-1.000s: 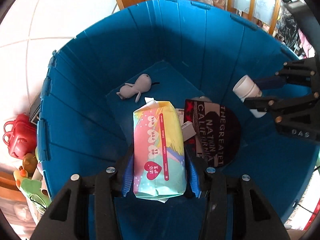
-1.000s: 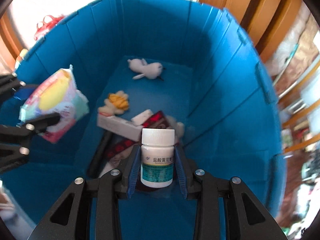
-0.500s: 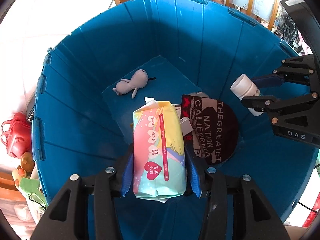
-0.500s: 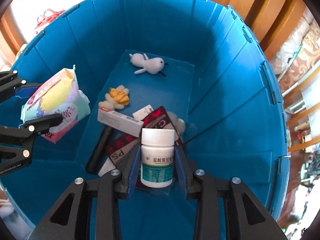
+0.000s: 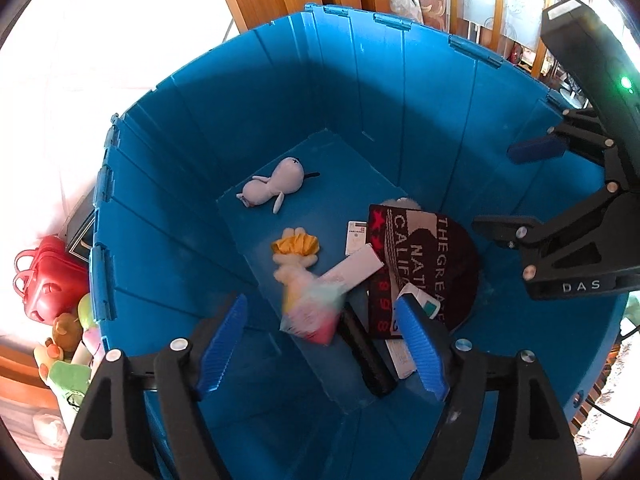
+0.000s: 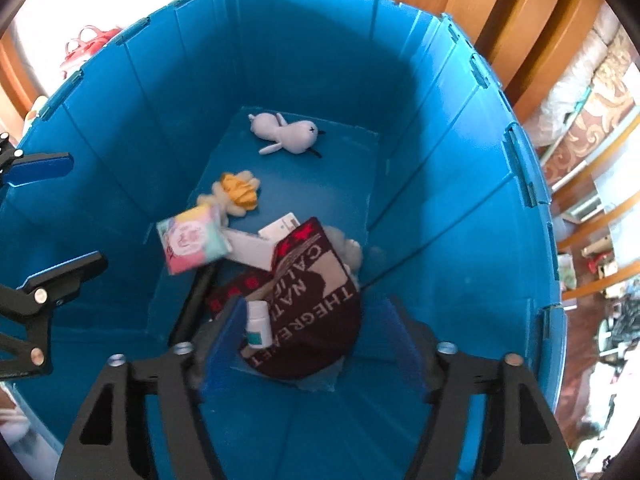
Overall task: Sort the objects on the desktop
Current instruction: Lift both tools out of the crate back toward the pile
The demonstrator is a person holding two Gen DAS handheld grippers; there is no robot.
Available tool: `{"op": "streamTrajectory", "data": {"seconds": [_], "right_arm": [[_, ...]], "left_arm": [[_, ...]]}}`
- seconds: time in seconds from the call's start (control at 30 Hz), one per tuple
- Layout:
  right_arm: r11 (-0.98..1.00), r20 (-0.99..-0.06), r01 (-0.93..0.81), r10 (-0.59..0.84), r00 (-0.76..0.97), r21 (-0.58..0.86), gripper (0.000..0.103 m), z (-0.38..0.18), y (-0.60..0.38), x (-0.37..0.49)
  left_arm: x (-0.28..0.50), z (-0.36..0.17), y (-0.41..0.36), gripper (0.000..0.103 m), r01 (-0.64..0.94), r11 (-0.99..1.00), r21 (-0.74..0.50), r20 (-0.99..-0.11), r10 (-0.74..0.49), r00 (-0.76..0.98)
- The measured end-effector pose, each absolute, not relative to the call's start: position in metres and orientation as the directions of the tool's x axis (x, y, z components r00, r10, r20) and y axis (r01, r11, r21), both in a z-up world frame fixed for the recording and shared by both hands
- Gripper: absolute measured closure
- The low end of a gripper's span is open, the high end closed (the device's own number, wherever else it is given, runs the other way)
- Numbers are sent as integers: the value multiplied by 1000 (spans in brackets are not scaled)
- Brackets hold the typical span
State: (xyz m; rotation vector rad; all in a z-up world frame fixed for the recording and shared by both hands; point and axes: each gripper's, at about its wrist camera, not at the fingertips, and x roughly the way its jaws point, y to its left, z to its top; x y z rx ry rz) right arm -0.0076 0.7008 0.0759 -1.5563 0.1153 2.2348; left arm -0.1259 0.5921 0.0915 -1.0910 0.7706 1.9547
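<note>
Packet (image 5: 310,312) and bottle (image 6: 258,324) dropped, grippers opened

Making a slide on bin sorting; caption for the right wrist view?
Right gripper open over the blue bin, pill bottle just released onto the dark beanie.

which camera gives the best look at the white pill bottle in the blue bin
The right wrist view: the white pill bottle shows cap to label, lying against the dark beanie. In the left wrist view only part of it shows, behind the left gripper's blue pad.
</note>
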Motion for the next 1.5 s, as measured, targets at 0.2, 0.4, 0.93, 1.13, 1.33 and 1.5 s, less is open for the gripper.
{"op": "streamTrajectory", "data": {"seconds": [0.2, 0.4, 0.93, 1.13, 1.33, 1.5], "right_arm": [[-903, -886, -387, 326, -331, -187, 0, 90, 690, 2], [-914, -816, -366, 344, -465, -177, 0, 126, 649, 14], [-975, -643, -213, 200, -739, -57, 0, 187, 510, -26], [-985, -645, -169, 138, -751, -13, 0, 180, 454, -60], [-987, -656, -161, 108, -747, 20, 0, 163, 397, -99], [-979, -684, -200, 120, -720, 39, 0, 133, 363, -135]], "left_arm": [[-126, 109, 567, 26, -816, -569, 104, -846, 381, -373], [-118, 141, 516, 18, -749, -654, 103, -726, 465, -506], [-153, 137, 310, 9, -436, -897, 77, -544, 328, -772], [-175, 108, 234, 9, -338, -938, 82, -566, 236, -790], [-203, 67, 143, 9, -272, -962, 33, -634, 190, -750], [-223, 35, 64, 9, -197, -980, 32, -681, 123, -722]]}}
